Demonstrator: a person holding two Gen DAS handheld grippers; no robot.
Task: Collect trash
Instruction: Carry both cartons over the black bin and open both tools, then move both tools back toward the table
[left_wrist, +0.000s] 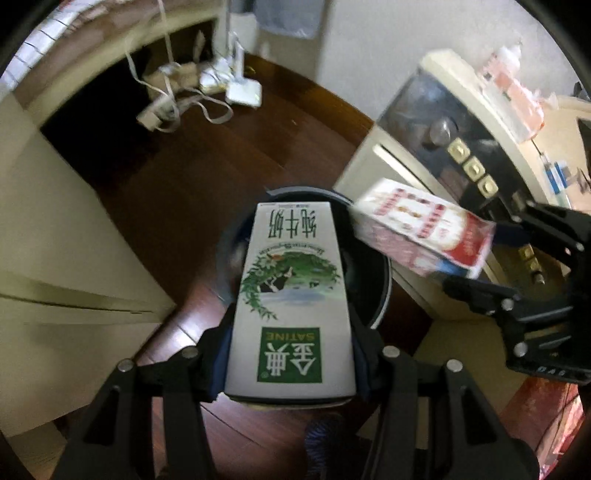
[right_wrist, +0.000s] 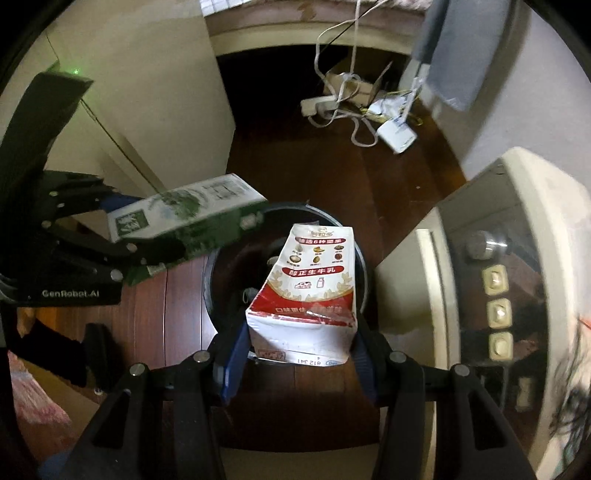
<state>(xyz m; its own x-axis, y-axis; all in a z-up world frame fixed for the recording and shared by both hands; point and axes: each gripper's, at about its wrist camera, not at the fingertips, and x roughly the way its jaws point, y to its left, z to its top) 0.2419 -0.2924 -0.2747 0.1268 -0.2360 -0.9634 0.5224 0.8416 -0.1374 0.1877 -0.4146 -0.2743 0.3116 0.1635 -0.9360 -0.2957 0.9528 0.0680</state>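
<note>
Cartons are held in both grippers above a round dark bin (left_wrist: 373, 295) that stands on a dark wooden floor (left_wrist: 207, 177). The left gripper (left_wrist: 290, 354) is clamped on a white and green milk carton (left_wrist: 291, 295), whose far end reaches over the bin's opening. The right gripper (right_wrist: 301, 343) is clamped on a white and red milk carton (right_wrist: 314, 288) with a torn, crumpled near end, also tilted over the bin's mouth. In each wrist view the other gripper and its carton are seen at the side, the two cartons near each other but apart. A cream appliance with a knob and buttons (right_wrist: 495, 280) stands just beside the bin. White cables and a power strip (right_wrist: 332, 103) lie on the floor farther back.
</note>
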